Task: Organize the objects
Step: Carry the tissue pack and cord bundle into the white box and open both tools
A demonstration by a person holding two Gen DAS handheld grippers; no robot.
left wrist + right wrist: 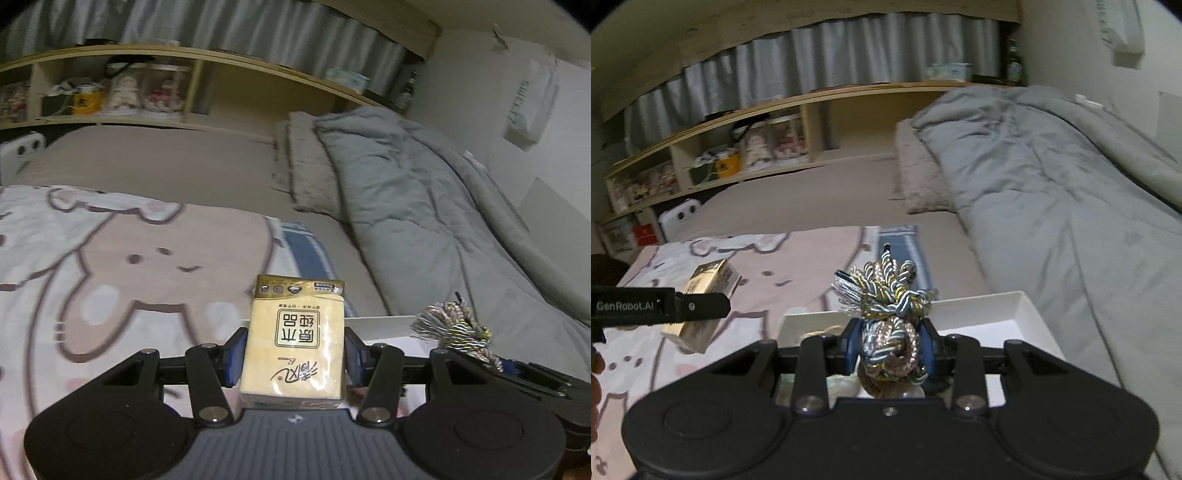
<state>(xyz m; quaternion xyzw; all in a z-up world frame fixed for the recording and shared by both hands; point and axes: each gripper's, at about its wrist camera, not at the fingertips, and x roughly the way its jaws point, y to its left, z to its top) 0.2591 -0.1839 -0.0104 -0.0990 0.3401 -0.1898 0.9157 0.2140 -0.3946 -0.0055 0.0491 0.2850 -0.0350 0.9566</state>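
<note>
My left gripper (293, 354) is shut on a yellow tissue pack (295, 339) and holds it upright above the cartoon blanket (110, 266). The pack also shows in the right wrist view (701, 306), held by the left gripper (698, 306) to the left of a white tray (990, 314). My right gripper (889, 347) is shut on a knotted braided rope of silver, gold and brown strands (886, 306) and holds it over the tray. The rope's frayed end shows in the left wrist view (450, 325), with the tray's rim (380, 320) behind the pack.
A folded grey quilt (1071, 192) and a fuzzy pillow (919, 173) lie on the bed to the right. A wooden shelf (738, 155) with boxes and jars runs along the far side. Small things lie in the tray under the right gripper, mostly hidden.
</note>
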